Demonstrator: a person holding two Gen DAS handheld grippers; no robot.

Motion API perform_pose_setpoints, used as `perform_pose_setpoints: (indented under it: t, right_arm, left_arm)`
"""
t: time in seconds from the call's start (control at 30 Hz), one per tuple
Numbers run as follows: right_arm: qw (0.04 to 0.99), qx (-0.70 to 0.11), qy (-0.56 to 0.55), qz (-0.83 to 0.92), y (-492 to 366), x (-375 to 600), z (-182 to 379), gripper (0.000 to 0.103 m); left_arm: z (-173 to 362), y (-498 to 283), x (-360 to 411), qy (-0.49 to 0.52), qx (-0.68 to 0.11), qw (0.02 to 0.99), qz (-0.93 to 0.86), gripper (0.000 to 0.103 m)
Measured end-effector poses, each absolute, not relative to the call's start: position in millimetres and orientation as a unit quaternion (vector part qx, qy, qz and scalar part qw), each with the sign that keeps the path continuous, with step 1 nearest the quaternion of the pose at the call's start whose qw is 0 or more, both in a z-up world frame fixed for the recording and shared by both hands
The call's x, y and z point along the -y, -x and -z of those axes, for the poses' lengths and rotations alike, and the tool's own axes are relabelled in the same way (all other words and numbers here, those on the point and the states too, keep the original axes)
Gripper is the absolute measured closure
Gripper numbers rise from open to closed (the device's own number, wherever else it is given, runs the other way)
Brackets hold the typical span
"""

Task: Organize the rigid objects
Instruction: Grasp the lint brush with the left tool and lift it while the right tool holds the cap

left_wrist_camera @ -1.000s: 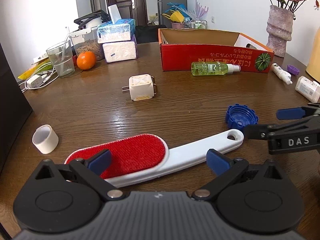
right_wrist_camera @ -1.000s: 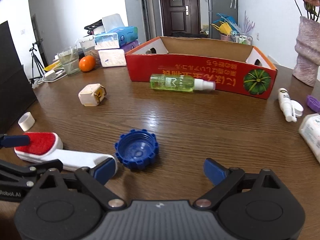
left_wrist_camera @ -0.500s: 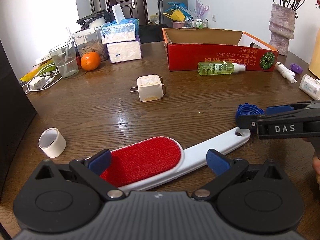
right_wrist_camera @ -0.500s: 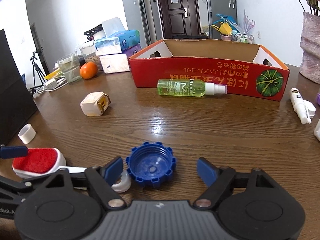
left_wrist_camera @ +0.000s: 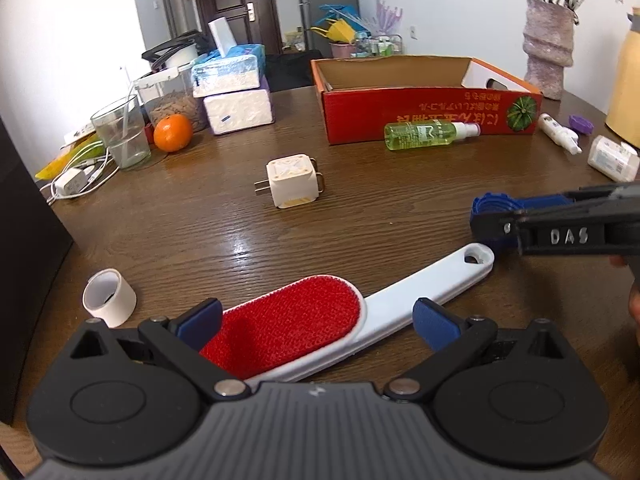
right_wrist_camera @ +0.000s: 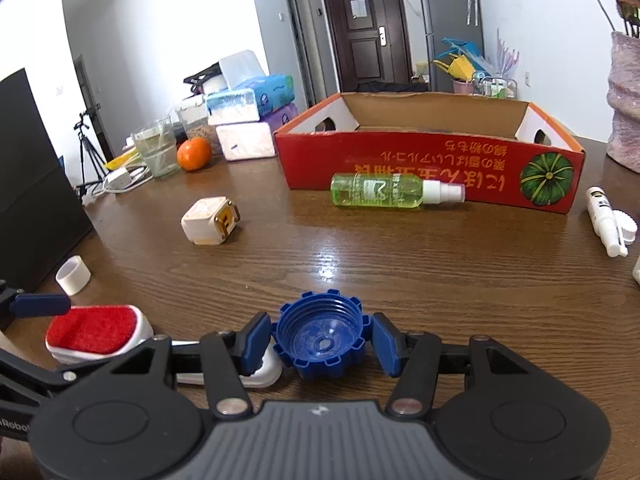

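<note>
I have the right gripper (right_wrist_camera: 322,344) low in the centre of its own view, jaws closing around the blue cap (right_wrist_camera: 320,346); the pads sit just beside its ribbed rim, the left one apparently touching, the right with a sliver of gap. The cap lies open side up on the table (right_wrist_camera: 400,264). I judge it light, stiff plastic, and the notched rim should give the pads purchase, so squeezing across the outside wall looks right.

My left gripper (left_wrist_camera: 316,322) sits at the bottom of its view, jaws wide apart over the lint brush (left_wrist_camera: 344,320), not pressing it. That brush looks rigid and light, with a soft red pile; I would take it by the white handle.

The red box (right_wrist_camera: 432,168) in the upper middle carries yellow print, upside down and unreadable to me. "DAS" shows on the right gripper in the left view.
</note>
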State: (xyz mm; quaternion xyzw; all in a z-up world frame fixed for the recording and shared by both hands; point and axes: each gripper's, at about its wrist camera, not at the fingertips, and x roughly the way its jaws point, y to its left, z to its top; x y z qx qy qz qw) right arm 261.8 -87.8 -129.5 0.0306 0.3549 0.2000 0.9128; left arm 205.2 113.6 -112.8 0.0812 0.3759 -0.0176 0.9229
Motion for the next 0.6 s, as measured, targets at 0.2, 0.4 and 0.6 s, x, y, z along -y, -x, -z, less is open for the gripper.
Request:
perform_pose_setpoints:
  t: [0.2, 0.4, 0.6]
  right_arm:
    - [0.918, -0.345, -0.046, -0.191, -259.5, 97.9, 124.5, 0.049]
    - [0.918, -0.342, -0.049, -0.192, -255.2, 101.8, 123.2, 0.049]
    - [0.919, -0.34, -0.054, -0.191, -251.5, 106.8, 121.8, 0.049]
  left_arm:
    - [117.0, -204.2, -111.0, -0.111, -0.383, 0.917, 0.033, 0.0]
    - [124.6, -212.3, -107.8, -0.148, -0.385, 0.91, 0.044, 0.0]
    - [133.0, -221.7, -111.8, -0.14, -0.399, 0.905, 0.039, 0.0]
